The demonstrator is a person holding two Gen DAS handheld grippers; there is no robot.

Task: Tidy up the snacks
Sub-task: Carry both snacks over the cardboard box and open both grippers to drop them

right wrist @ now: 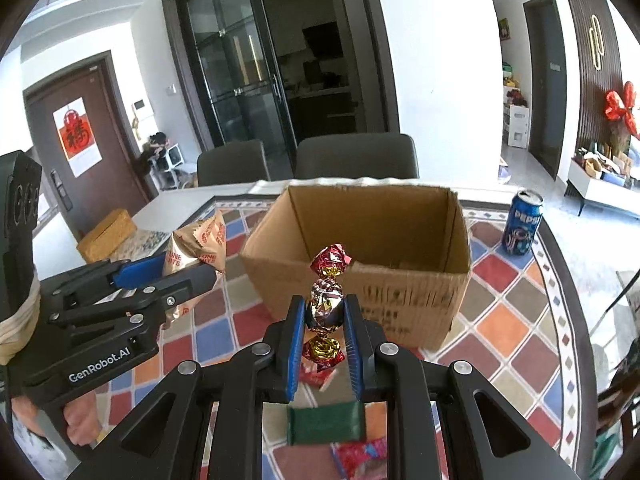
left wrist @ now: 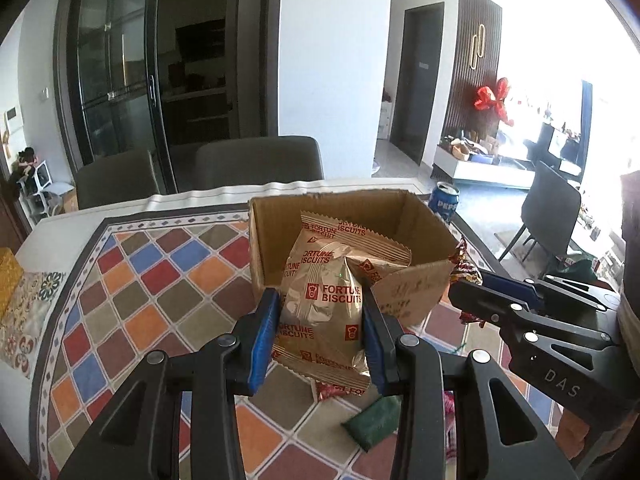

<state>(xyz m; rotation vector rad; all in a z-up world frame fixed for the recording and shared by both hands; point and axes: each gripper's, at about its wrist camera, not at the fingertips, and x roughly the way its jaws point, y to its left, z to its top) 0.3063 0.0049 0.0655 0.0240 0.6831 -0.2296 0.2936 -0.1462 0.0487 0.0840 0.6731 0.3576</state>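
Note:
My left gripper (left wrist: pixel 320 316) is shut on a tan Fortune Biscuits packet (left wrist: pixel 324 300), held up in front of an open cardboard box (left wrist: pixel 408 292). My right gripper (right wrist: pixel 324 312) is shut on a foil-wrapped candy (right wrist: pixel 326 304) with red and gold twisted ends, also raised before the cardboard box (right wrist: pixel 416 300). From the left wrist the right gripper (left wrist: pixel 466 296) shows at the right with the candy (left wrist: pixel 464 268). In the right wrist view the left gripper (right wrist: pixel 176 276) appears at the left with the biscuit packet (right wrist: pixel 200 244). A green packet (right wrist: pixel 326 424) and red wrappers (right wrist: pixel 360 456) lie on the table below.
The table wears a cloth (left wrist: pixel 160 280) of coloured diamonds. A blue Pepsi can (right wrist: pixel 522 224) stands right of the box. Two dark chairs (right wrist: pixel 356 156) sit behind the table. A yellow box (right wrist: pixel 106 234) rests at the far left edge. A person's hand (right wrist: pixel 80 424) holds the left gripper.

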